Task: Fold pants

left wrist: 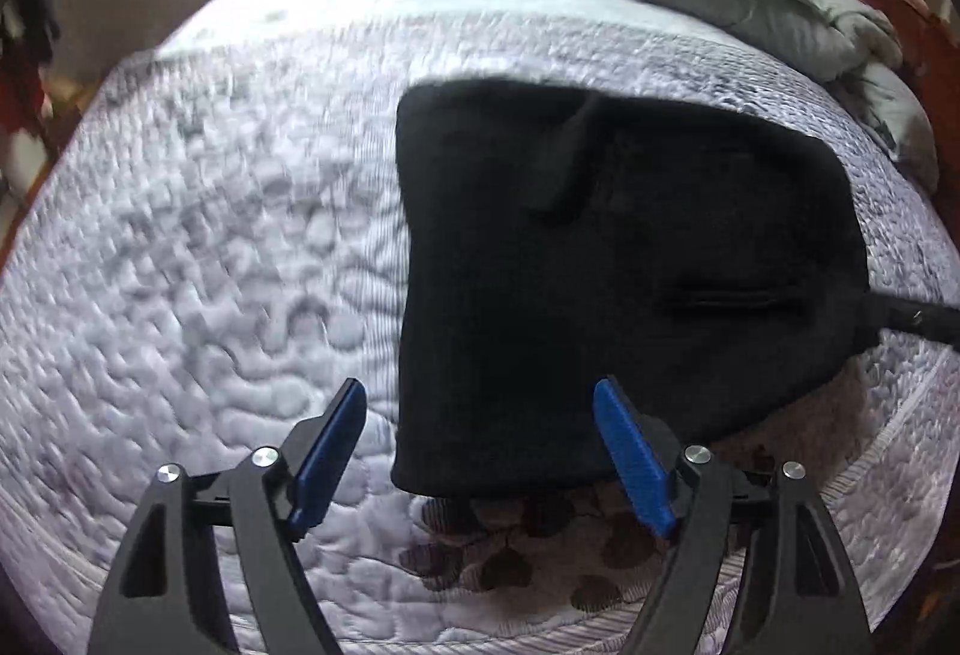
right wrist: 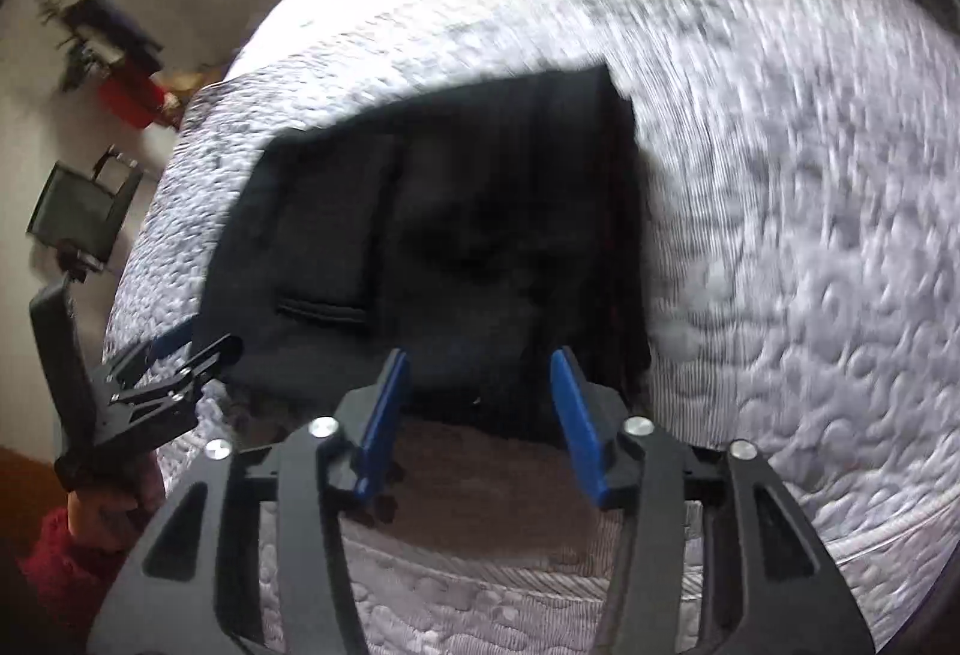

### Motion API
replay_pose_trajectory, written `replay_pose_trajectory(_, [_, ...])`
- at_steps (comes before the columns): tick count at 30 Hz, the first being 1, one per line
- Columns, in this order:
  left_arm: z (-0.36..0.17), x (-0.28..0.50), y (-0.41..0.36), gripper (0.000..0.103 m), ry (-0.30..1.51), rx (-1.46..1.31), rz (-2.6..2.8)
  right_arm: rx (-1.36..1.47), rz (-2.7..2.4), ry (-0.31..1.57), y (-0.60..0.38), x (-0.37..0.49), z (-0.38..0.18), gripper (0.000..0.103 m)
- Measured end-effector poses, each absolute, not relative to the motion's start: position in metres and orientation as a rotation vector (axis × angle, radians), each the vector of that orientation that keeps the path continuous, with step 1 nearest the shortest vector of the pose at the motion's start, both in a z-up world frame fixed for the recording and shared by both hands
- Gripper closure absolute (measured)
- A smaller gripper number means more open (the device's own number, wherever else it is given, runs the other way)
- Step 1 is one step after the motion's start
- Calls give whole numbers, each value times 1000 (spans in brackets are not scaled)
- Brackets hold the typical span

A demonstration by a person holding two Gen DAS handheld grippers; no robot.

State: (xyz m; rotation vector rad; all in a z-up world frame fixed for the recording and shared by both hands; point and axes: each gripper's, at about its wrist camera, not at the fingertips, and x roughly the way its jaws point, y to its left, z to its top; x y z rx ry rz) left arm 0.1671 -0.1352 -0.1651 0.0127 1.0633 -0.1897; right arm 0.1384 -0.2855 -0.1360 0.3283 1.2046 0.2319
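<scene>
Bed (left wrist: 210, 235) near edge: pants (left wrist: 600, 265) folded compact. Left gripper (left wrist: 480, 451), right gripper (right wrist: 480, 415) both wide apart, empty. Risk: snagging quilt with hem, fold slipping.

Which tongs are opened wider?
The left tongs. Their blue fingers stand far apart by the black pants' edge; the right tongs show a narrower gap.
</scene>
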Motion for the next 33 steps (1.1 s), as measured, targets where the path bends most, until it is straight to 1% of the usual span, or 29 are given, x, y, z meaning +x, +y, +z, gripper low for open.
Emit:
replay_pose_trajectory(3, [-172, 169, -127, 16, 1080, -38, -187, 351, 214, 1215, -291, 140, -148, 67])
replay_pose_trajectory(7, [-166, 164, -129, 16, 1062, -4, -176, 341, 195, 1202, -287, 135, -137, 66])
replay_pose_trajectory(8, [-163, 163, -129, 16, 1063, 0, -170, 335, 184, 1194, -287, 132, -132, 61])
replay_pose_trajectory(9, [-158, 160, -129, 17, 1064, 3, -160, 304, 153, 1182, -283, 127, -123, 48])
replay_pose_trajectory(11, [-149, 155, -128, 16, 1060, 8, -145, 219, 93, 1133, -277, 114, -104, 36])
replay_pose_trajectory(13, [-136, 148, -128, 10, 1043, 24, -133, 180, 73, 1083, -269, 103, -87, 31])
replay_pose_trajectory(14, [-130, 144, -128, 9, 1028, 31, -132, 178, 66, 1069, -266, 98, -81, 24])
replay_pose_trajectory(15, [-124, 141, -129, 7, 1018, 36, -132, 177, 53, 1056, -263, 93, -76, 21])
replay_pose_trajectory(16, [-120, 138, -129, 5, 1009, 39, -130, 172, 47, 1045, -261, 89, -73, 20])
replay_pose_trajectory(17, [-115, 134, -130, 4, 1002, 40, -129, 164, 45, 1034, -259, 85, -70, 18])
replay_pose_trajectory(18, [-110, 131, -130, 4, 996, 37, -131, 162, 36, 1027, -256, 81, -66, 13])
replay_pose_trajectory(25, [-89, 123, -138, 4, 979, 37, -127, 102, -47, 1009, -250, 65, -53, 10])
replay_pose_trajectory(33, [-88, 121, -144, 4, 987, 46, -140, 125, -35, 997, -242, 58, -46, 9])
